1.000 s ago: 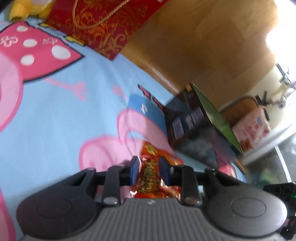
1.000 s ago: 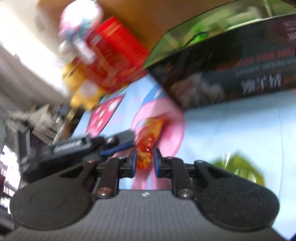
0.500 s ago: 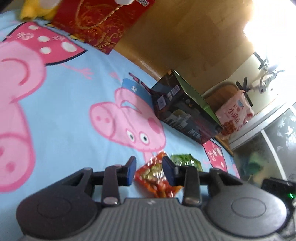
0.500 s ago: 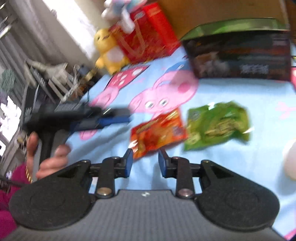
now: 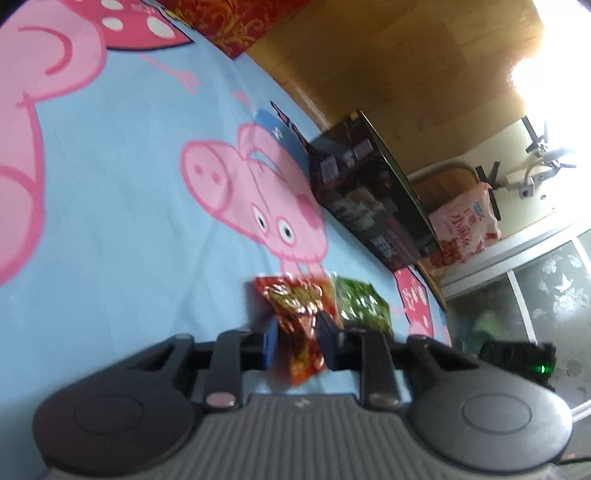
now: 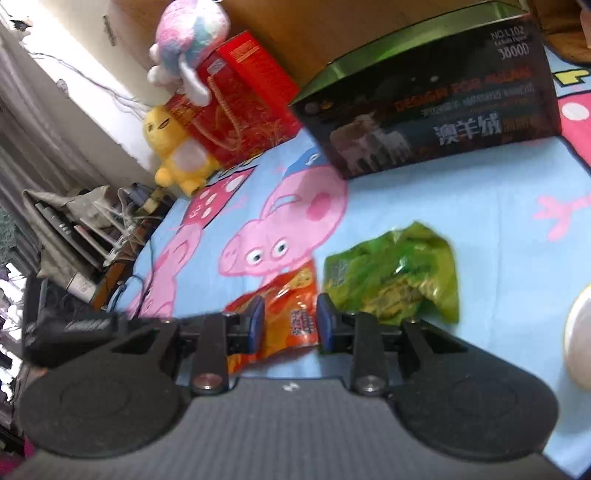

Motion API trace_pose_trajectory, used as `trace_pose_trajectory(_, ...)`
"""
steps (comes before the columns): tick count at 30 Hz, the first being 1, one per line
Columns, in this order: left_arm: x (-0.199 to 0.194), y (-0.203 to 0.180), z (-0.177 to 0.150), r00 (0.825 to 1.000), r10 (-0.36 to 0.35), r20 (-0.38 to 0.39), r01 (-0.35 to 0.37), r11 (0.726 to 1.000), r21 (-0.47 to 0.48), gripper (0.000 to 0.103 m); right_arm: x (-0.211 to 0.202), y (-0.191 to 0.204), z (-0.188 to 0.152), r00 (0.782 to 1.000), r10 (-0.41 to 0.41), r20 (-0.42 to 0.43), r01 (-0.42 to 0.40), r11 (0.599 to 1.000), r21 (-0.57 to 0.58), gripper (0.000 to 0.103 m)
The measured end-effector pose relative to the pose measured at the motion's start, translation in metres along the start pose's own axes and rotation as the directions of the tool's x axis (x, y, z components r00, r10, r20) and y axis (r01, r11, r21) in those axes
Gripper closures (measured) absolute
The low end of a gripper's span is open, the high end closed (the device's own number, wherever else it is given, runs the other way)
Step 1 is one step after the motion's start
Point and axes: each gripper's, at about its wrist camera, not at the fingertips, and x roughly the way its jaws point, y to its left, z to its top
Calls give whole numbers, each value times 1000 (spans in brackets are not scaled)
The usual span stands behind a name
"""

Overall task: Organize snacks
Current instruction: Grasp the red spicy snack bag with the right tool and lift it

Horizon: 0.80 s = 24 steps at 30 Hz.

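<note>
Two grippers work on one red snack packet beside the green packet on the blue sheet. Since half a second ago, the left gripper is closing on it again, pads pressing, while the right gripper is opening around it: probably a handover leftward.

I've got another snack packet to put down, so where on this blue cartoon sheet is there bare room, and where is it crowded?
Bare sheet lies between the green packet and the dark box. Another open stretch in the left wrist view runs beside the pig print, towards the red gift bag. It is crowded close in: the red packet and green packet lie side by side, with both claws at the red one.
</note>
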Motion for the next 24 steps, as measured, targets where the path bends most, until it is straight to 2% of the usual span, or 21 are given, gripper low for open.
trace_pose_trajectory(1,-2,2,2,1000,0,5,0,1000,2,81,2,0,-5,998,54,-44,-53,998,27,66)
trace_pose_trajectory(3,-5,5,7,1000,17,10,-17,1000,19,82,7,8,-15,994,78,-82,-79,997,-9,67)
trace_pose_trajectory(6,-8,7,12,1000,28,14,-29,999,33,82,4,24,-15,998,12,-65,-20,992,-126,67)
trace_pose_trajectory(9,-6,3,11,999,39,15,-40,997,63,81,-4,26,-9,997,-71,-20,67,983,-172,62)
trace_pose_trajectory(11,-3,0,9,1000,26,4,-26,996,82,79,-8,18,-8,994,-106,-13,103,983,-150,63)
trace_pose_trajectory(19,9,-4,6,1000,-27,-7,28,998,62,76,-4,-1,-10,999,-40,22,41,998,-40,66)
trace_pose_trajectory(22,13,-10,0,1000,-29,-12,30,996,79,76,14,-8,-13,997,73,-34,-71,996,52,82)
trace_pose_trajectory(23,14,-13,-2,1000,-2,-1,2,995,100,82,19,-9,-15,995,90,-40,-87,994,63,89)
trace_pose_trajectory(24,14,-14,-2,1000,10,2,-10,993,116,83,22,-7,-17,995,94,-45,-92,994,56,92)
